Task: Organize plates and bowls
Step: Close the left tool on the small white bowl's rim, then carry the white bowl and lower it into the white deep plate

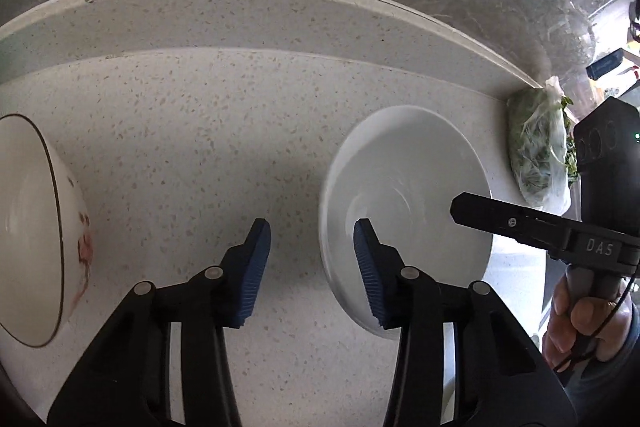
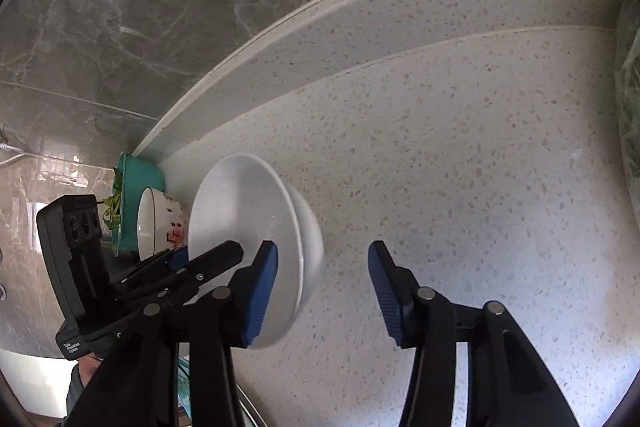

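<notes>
A plain white bowl [image 1: 408, 187] sits on the speckled countertop [image 1: 200, 147]. My left gripper [image 1: 312, 267] is open and empty, its right pad just over the bowl's near-left rim. A white bowl with a dark rim line and red flower print [image 1: 40, 235] stands at the far left. In the right wrist view the white bowl [image 2: 244, 227] is left of centre, and my right gripper [image 2: 322, 291] is open and empty, its left pad in front of the bowl's rim. The printed bowl [image 2: 160, 223] lies behind it. The right gripper also shows in the left wrist view [image 1: 520, 223], reaching over the bowl.
A clear bag of greens [image 1: 540, 155] lies against the raised backsplash ledge [image 1: 280, 11] at the right. A teal bowl holding greens [image 2: 136, 187] stands behind the printed bowl. A grey marble wall [image 2: 160, 7] backs the counter.
</notes>
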`<state>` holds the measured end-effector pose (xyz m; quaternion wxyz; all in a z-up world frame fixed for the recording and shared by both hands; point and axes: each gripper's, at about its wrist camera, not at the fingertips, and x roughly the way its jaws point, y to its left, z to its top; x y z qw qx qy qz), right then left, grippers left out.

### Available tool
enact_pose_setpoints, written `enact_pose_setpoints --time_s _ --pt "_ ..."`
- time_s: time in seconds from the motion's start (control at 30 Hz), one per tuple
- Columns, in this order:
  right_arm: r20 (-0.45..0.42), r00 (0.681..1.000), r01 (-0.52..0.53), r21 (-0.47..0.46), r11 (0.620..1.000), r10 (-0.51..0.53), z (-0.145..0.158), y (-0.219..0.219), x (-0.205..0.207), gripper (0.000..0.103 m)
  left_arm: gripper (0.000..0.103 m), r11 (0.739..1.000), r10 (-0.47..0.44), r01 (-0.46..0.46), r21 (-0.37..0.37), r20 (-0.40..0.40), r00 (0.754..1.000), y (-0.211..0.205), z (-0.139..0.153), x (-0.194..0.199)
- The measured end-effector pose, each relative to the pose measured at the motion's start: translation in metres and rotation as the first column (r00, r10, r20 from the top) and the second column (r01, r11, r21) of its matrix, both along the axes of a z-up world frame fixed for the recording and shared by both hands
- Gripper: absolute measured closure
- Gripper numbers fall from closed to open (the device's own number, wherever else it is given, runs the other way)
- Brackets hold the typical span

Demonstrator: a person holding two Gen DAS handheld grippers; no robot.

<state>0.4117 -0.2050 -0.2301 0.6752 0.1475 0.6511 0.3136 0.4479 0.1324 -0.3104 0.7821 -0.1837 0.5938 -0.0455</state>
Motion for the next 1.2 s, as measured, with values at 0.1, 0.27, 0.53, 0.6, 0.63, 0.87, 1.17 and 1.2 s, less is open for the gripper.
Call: enact_pose_setpoints --time_s 0.1,0.27,0.53,0.6,0.63,0.87,1.17,1.2 --pt "-0.006 1.0 0.002 -0.007 1.0 -0.002 -0.003 -0.002 0.002 0.056 0.072 1.0 -0.003 0.003 -0.008 -0.016 1.0 -0.001 -0.004 0.007" --pt "-0.006 1.0 -0.012 0.001 1.0 0.012 -0.008 0.007 0.002 0.073 0.089 0.999 -0.024 0.023 -0.042 -0.014 1.0 -0.005 -0.007 0.005" --pt "0.016 1.0 -0.027 0.008 1.0 0.027 -0.001 0.013 -0.001 0.089 0.095 0.999 -0.042 0.042 -0.026 -0.012 0.999 -0.016 -0.001 0.003" --pt "0.017 1.0 -0.024 0.008 1.0 0.024 0.001 0.013 -0.003 0.089 0.095 0.999 -0.041 0.041 -0.023 -0.009 0.999 -0.017 0.002 0.001" --pt "0.019 1.0 -0.018 0.01 1.0 0.018 0.003 0.012 -0.004 0.089 0.095 0.999 -0.041 0.041 -0.024 -0.009 0.999 -0.018 0.004 -0.001" --pt "0.039 0.999 0.013 0.032 0.999 -0.014 0.025 -0.008 -0.02 0.088 0.095 0.998 -0.046 0.046 -0.038 0.013 0.999 -0.031 0.03 -0.022" --pt "0.079 0.994 0.075 0.055 0.996 -0.079 0.067 -0.077 -0.095 0.088 0.094 0.987 -0.138 0.142 -0.067 0.06 0.989 -0.1 0.078 -0.085" --pt "0.08 0.993 0.087 0.058 0.995 -0.092 0.071 -0.089 -0.107 0.087 0.094 0.984 -0.156 0.16 -0.076 0.062 0.986 -0.112 0.082 -0.095"
